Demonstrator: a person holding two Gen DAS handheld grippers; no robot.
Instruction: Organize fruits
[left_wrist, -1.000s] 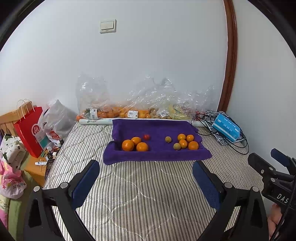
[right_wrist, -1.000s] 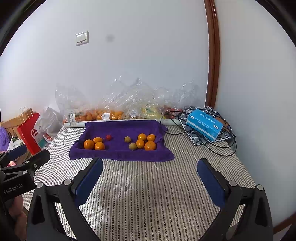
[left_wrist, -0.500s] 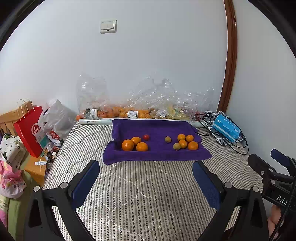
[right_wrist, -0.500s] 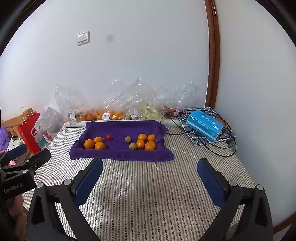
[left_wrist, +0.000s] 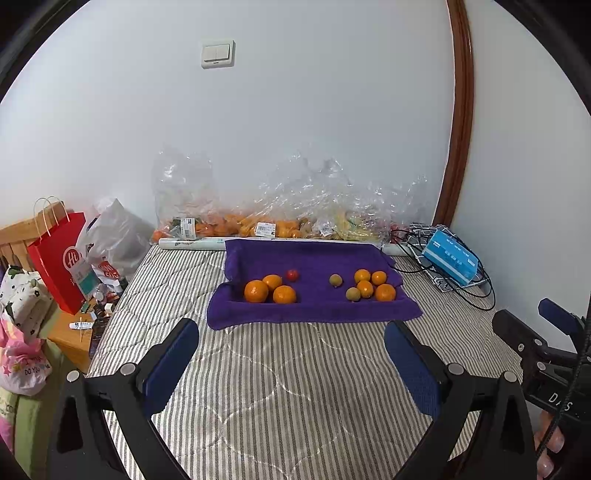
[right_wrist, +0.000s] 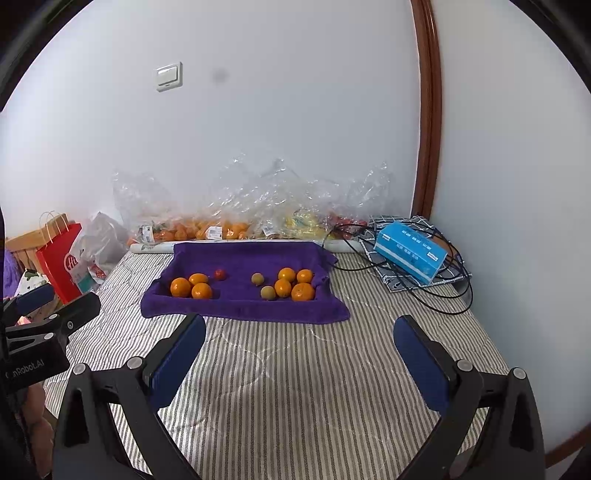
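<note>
Pale walls met at a brown wooden door frame (left_wrist: 458, 122) behind a bed covered in a grey-and-white striped quilted mattress (left_wrist: 280, 387). Toward its far end lay a purple towel (left_wrist: 310, 266) spread flat, carrying two groups of fruit: three oranges (left_wrist: 270, 288) with a small red tomato (left_wrist: 292, 274) just behind them on the left, and four smaller oranges (left_wrist: 373, 284) with two greenish-brown round fruits (left_wrist: 344, 287) on the right. Crumpled clear plastic bags of fruit (left_wrist: 280, 218) lined the wall behind the towel. A blue tissue box (right_wrist: 410, 252) sat on black cables near the corner, and a red paper shopping bag (left_wrist: 61, 260) stood off the bed's left side. The left gripper (left_wrist: 291, 365) hovered over the bare quilt, blue-padded fingers spread wide and empty. The right gripper (right_wrist: 299, 363) was likewise wide apart, gripping nothing, well short of the towel.
</note>
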